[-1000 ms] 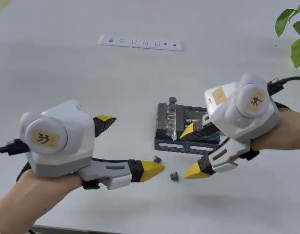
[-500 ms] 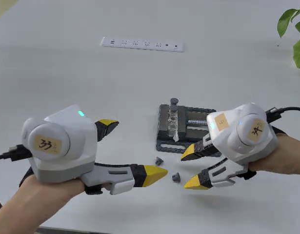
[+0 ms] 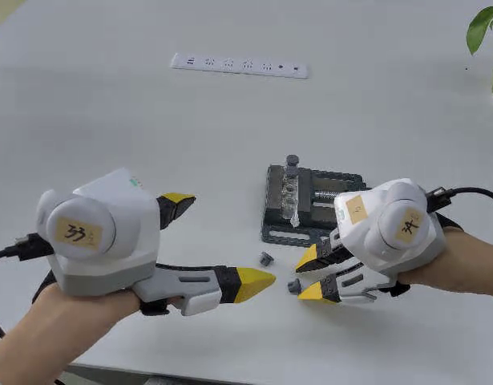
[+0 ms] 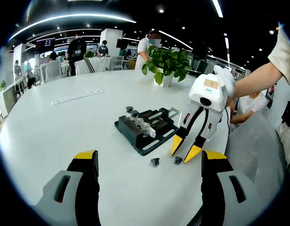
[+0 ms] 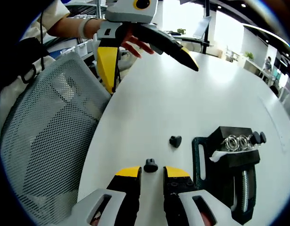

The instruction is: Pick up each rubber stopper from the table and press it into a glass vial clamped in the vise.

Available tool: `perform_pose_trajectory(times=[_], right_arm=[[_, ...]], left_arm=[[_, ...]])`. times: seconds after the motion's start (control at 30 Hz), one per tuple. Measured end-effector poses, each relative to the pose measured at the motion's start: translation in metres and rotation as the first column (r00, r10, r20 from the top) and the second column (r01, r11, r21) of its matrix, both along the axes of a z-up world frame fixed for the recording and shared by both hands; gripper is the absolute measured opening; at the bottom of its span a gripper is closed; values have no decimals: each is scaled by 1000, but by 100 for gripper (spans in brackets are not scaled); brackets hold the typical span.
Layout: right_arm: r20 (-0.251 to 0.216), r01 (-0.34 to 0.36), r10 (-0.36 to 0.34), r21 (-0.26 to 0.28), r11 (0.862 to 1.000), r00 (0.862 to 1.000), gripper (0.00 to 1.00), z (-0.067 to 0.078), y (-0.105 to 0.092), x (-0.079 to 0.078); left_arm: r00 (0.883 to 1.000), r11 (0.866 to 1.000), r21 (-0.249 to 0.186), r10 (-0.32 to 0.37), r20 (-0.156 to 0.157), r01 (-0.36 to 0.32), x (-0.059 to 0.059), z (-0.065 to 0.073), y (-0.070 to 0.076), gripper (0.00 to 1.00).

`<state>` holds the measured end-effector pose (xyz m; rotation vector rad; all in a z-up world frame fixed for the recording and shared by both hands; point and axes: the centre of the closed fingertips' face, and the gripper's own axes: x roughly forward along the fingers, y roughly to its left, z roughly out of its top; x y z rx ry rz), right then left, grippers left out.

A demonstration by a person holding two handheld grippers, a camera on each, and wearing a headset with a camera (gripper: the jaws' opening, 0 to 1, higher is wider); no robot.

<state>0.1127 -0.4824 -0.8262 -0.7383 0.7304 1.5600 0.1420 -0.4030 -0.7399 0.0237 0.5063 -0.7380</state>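
Two dark grey rubber stoppers are recorded loose on the white table (image 3: 150, 120), each with a broad cap over a narrower plug. The nearer stopper (image 3: 294, 285) is found just ahead of the tips of the right gripper (image 3: 308, 277), in line with the gap between them but not pinched; the jaws are held only narrowly apart. The other stopper (image 3: 266, 258) lies near the front edge of the vise (image 3: 306, 233), apart from both grippers. The left gripper (image 3: 218, 241) is held off to the left with its jaws spread wide and nothing between them.

A row of clear glass vials (image 3: 292, 196) is clamped upright in the dark vise, and the far one is closed by a fitted stopper (image 3: 292, 160).

The table's near edge is seen close below both hands, and a mesh chair (image 5: 50, 117) stands against it. Bare surface is noted between the left gripper and the vise. A power strip (image 3: 240, 66) lies well apart at the far side, and plant leaves (image 3: 486, 24) show at the far right.
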Motion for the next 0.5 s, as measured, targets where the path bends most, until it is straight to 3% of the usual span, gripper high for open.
perform_pose_trajectory(times=[0.5], right_arm=[[-13,-9,9,2,1000,1000,8,-2,1,-1]], left_arm=[[1000,1000,-2,-3,-6,3,-1,-2,-3,89]])
